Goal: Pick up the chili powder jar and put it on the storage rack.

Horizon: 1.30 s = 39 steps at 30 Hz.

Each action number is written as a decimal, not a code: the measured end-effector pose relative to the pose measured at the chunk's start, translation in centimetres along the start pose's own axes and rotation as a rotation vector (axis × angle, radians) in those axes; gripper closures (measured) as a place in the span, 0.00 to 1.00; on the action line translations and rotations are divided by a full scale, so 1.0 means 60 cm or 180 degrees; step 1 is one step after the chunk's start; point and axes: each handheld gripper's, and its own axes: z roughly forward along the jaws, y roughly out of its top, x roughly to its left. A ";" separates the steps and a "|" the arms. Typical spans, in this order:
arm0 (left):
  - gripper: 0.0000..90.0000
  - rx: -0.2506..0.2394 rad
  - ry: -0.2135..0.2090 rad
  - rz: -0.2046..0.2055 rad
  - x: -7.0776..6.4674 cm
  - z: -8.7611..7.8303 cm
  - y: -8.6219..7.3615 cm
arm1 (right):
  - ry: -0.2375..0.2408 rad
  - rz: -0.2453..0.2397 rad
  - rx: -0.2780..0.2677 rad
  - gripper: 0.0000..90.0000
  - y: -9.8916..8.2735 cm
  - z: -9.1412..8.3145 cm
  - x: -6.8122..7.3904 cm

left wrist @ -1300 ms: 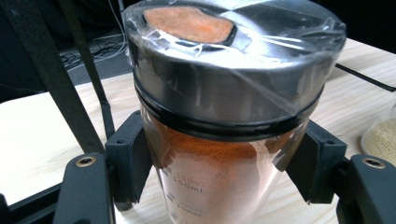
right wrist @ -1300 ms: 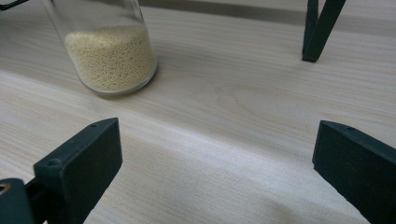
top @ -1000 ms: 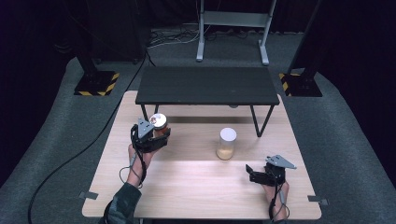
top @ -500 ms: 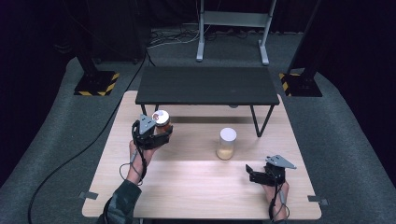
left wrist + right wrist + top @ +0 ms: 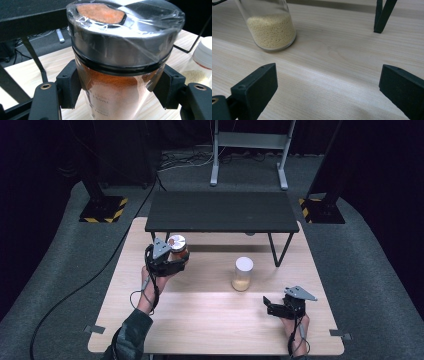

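Observation:
My left gripper (image 5: 176, 261) is shut on a glass jar of orange powder (image 5: 178, 249) with a silver lid, held above the wooden table (image 5: 210, 330) near its left back part. In the left gripper view the jar (image 5: 120, 82) sits upright between both pads (image 5: 68, 87), its lid wrapped in clear film. A second jar with pale yellow grains (image 5: 243, 274) and a white lid stands at the table's middle; its base (image 5: 272, 31) shows in the right gripper view. My right gripper (image 5: 272, 306) rests low at the front right, open, nothing between its jaws.
A low black shelf on thin legs (image 5: 220, 212) spans the back of the table; one leg (image 5: 382, 16) stands ahead of the right gripper. Cables trail from both grippers. Dark floor and stand bases surround the table.
The left gripper has lifted the orange-powder jar a little and carried it slightly toward the black shelf. The right gripper and the grain jar have stayed put.

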 end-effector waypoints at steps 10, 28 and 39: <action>0.35 -0.0016 -0.0078 0.0024 0.000 0.001 0.013 | -0.0002 0.0003 0.0000 0.01 0.000 0.000 0.000; 0.35 -0.0050 -0.0165 0.0044 0.002 0.004 0.031 | -0.0006 -0.0009 0.0020 0.01 0.002 0.001 0.001; 0.35 -0.0053 -0.0232 0.0068 -0.001 0.011 0.043 | -0.0003 -0.0013 0.0027 0.01 0.002 0.001 0.001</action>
